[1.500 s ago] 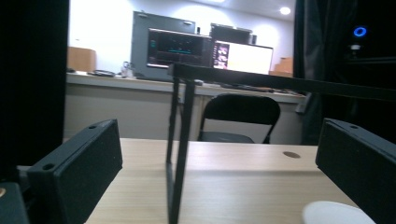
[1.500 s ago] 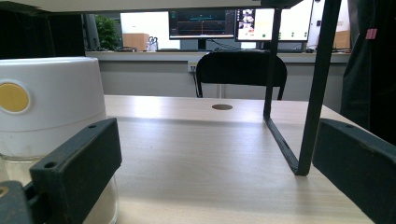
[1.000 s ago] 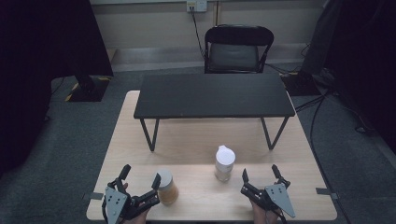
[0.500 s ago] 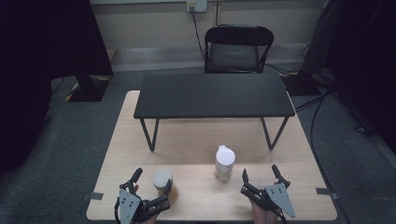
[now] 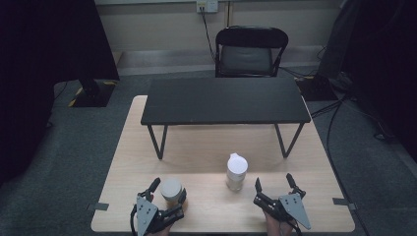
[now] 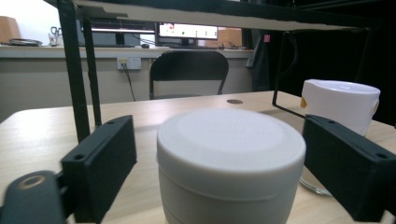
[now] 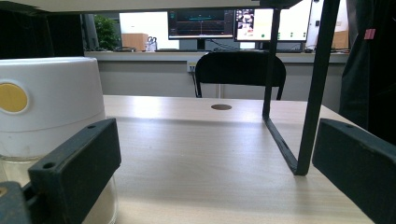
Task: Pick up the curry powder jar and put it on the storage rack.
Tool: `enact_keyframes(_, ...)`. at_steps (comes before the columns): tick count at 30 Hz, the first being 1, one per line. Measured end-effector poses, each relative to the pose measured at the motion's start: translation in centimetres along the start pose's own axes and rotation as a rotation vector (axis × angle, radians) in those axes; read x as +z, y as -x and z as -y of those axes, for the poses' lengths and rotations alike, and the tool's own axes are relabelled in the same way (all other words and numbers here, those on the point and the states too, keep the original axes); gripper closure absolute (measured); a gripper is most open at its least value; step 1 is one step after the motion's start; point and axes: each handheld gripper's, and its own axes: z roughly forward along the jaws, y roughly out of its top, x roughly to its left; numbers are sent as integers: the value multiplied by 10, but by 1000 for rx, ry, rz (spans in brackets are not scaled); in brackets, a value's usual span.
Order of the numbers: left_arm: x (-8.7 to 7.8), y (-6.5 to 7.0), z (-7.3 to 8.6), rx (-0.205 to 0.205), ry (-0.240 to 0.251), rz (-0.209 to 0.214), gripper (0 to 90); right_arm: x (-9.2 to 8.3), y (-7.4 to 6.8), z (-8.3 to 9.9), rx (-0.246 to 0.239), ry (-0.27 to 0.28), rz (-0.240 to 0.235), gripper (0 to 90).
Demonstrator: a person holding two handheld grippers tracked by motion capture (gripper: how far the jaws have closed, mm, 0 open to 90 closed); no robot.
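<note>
Since the earlier frame, the left gripper (image 5: 167, 191) has slid right along the near edge of the counter (image 5: 196, 147) until its jaws flank the jar (image 5: 171, 189), and they have just been closing; the left gripper view shows the jar (image 6: 231, 163) between the jaws with a slim gap on each side, so the pads are not yet pressing. Nothing else has shifted. To the right stands the bottle (image 5: 236, 171), white-capped, near the jar but apart. Farther right, the right gripper (image 5: 274, 185) rests with jaws spread, empty. A black shelf (image 5: 225, 101) spans the counter's far half.
</note>
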Motion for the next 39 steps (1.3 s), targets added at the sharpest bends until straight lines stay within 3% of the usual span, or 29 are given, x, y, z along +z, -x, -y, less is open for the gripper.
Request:
enact_keyframes(13, 1, 0, 4, -8, -16, 12, 332, 0, 0, 0, 0, 0, 1, 0)
enact_keyframes(39, 0, 3, 1, -1, -20, -4, 342, 0, 0, 0, 0, 0, 2, 0)
